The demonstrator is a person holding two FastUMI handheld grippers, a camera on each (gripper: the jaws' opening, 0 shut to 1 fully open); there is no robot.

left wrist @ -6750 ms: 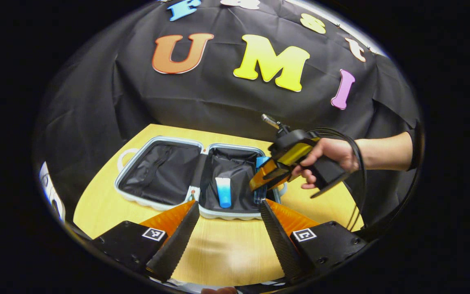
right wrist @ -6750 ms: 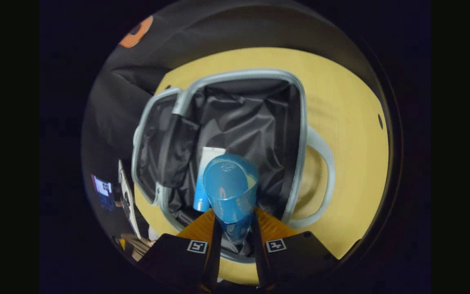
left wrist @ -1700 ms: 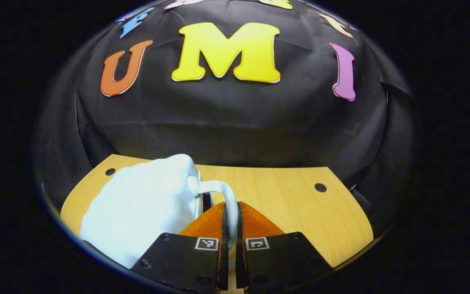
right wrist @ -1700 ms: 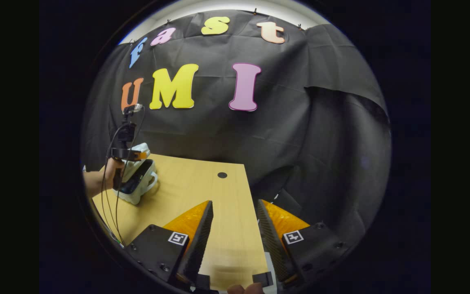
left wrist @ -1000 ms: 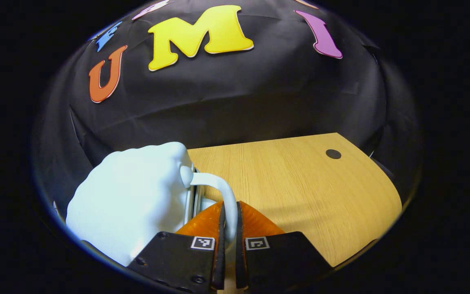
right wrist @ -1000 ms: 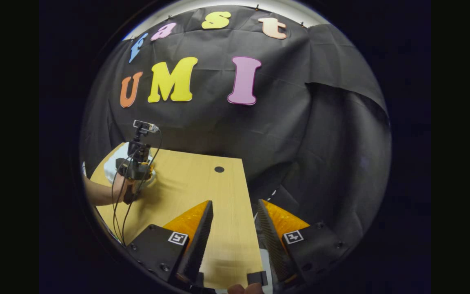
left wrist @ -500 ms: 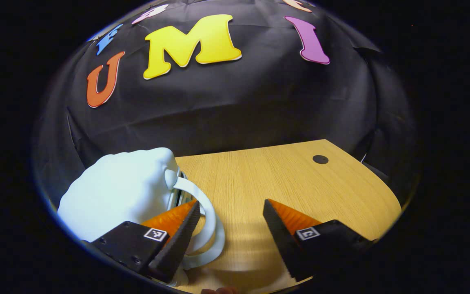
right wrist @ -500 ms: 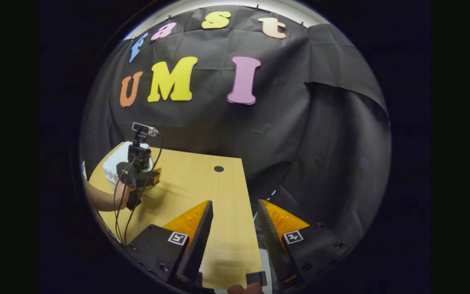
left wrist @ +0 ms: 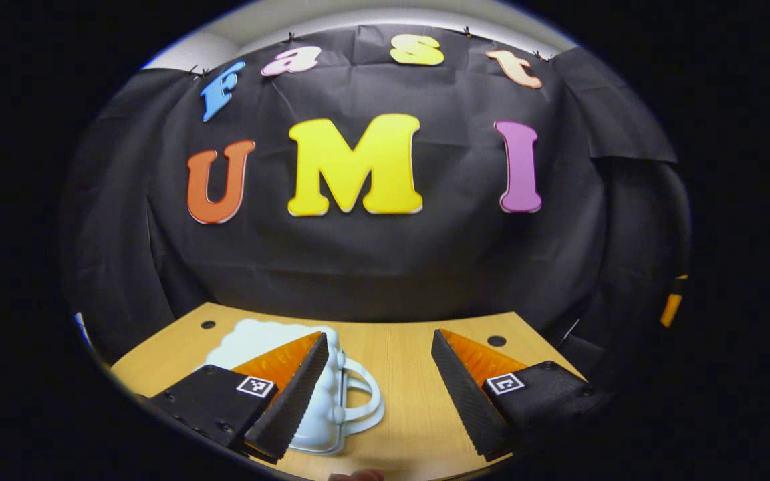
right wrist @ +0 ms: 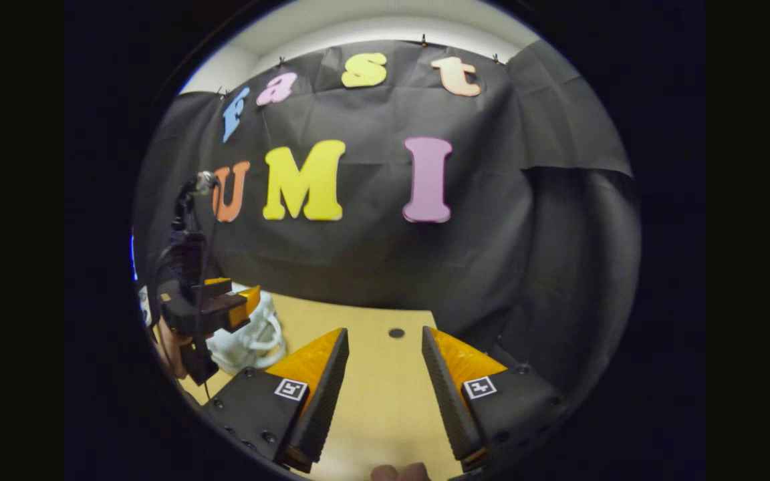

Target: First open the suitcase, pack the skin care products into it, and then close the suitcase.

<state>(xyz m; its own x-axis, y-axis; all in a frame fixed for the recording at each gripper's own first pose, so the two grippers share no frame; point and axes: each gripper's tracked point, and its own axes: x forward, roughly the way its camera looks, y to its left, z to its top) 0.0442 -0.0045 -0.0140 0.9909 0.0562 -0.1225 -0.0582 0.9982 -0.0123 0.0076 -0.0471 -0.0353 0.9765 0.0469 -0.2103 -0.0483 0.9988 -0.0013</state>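
**K:** Since half a second back the left gripper [left wrist: 375,381] has lifted away from the pale blue hard-shell suitcase [left wrist: 321,414]; case now sits lower in left gripper view, partly behind the left finger [left wrist: 285,401]. 1 s ago those fingers were pinched on the pale looped handle [left wrist: 366,399], now nothing is between them

**R:** jaw state?

**K:** left: wide apart, empty, above the light wooden tabletop [left wrist: 412,374]. Right gripper [right wrist: 378,391]: also apart, empty, same spread as in the earlier frames

**R:** suitcase closed?

**K:** yes, shells together, lying flat on the table toward its left side, handle loop pointing right. Contents can't be seen

**R:** left to right in right gripper view?

**K:** far left: the left gripper [right wrist: 241,304] with its black cable, held in a person's hand [right wrist: 171,347], fingers apart, tips just above the suitcase [right wrist: 251,337]; whether they touch it I can't tell. Then bare table [right wrist: 371,407] with a small dark round hole [right wrist: 396,333]. Then the right gripper's own fingers low in the middle, well apart from the case. Fingertip of the holding hand [right wrist: 398,473] at the bottom edge

**R:** behind?

**K:** black cloth booth wall [left wrist: 385,260], pale wall strip above it
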